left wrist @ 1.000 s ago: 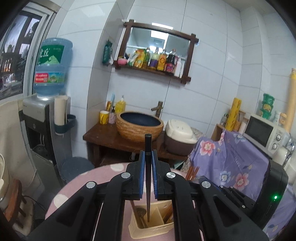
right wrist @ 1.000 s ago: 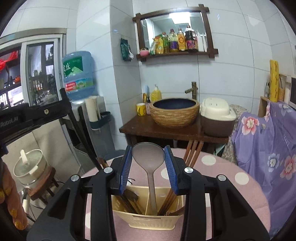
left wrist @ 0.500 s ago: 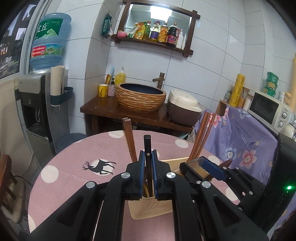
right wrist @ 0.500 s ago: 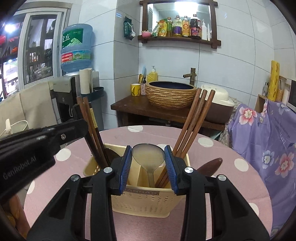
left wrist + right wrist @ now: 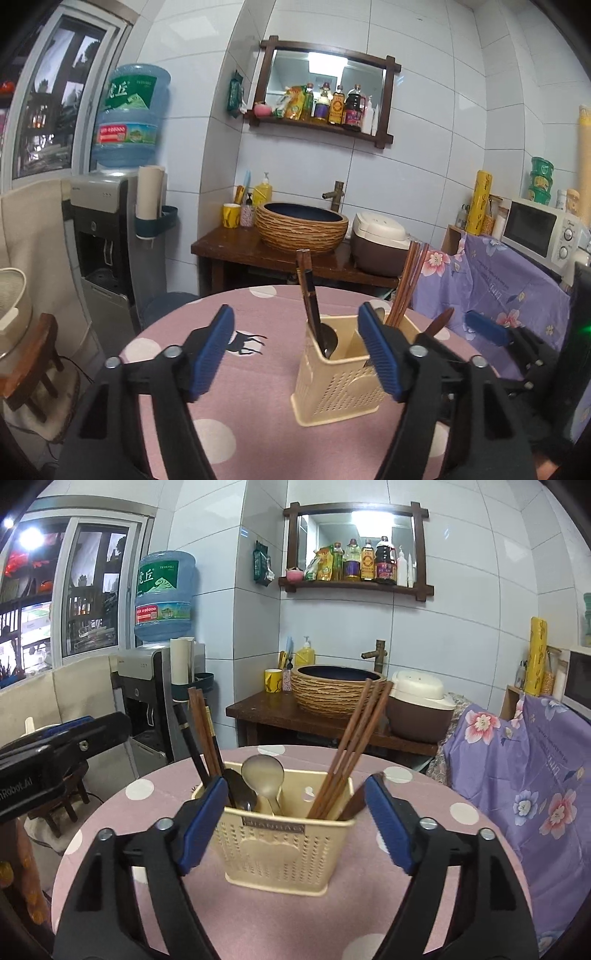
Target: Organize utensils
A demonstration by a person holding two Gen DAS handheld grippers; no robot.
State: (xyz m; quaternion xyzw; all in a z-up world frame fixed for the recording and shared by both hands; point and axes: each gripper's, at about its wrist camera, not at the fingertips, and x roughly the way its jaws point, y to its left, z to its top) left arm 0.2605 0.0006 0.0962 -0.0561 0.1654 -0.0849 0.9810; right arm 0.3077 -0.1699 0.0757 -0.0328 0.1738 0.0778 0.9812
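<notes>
Right wrist view: right gripper point(image 5: 295, 821) spread wide, empty, pads either side of cream utensil holder point(image 5: 284, 843) on pink dotted table point(image 5: 443, 834); holder carries grey spoon point(image 5: 263, 775), brown chopsticks point(image 5: 347, 753), dark chopsticks point(image 5: 201, 734); left gripper point(image 5: 295, 349) also wide apart, empty, just before holder.

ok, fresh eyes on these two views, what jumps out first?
The cream utensil caddy at the middle of the pink polka-dot table, with brown chopsticks fanning out on its right and a grey spoon near its centre. Both the left gripper and right gripper stand open and empty around it. Behind, a woven basin sits on a dark wooden stand.
</notes>
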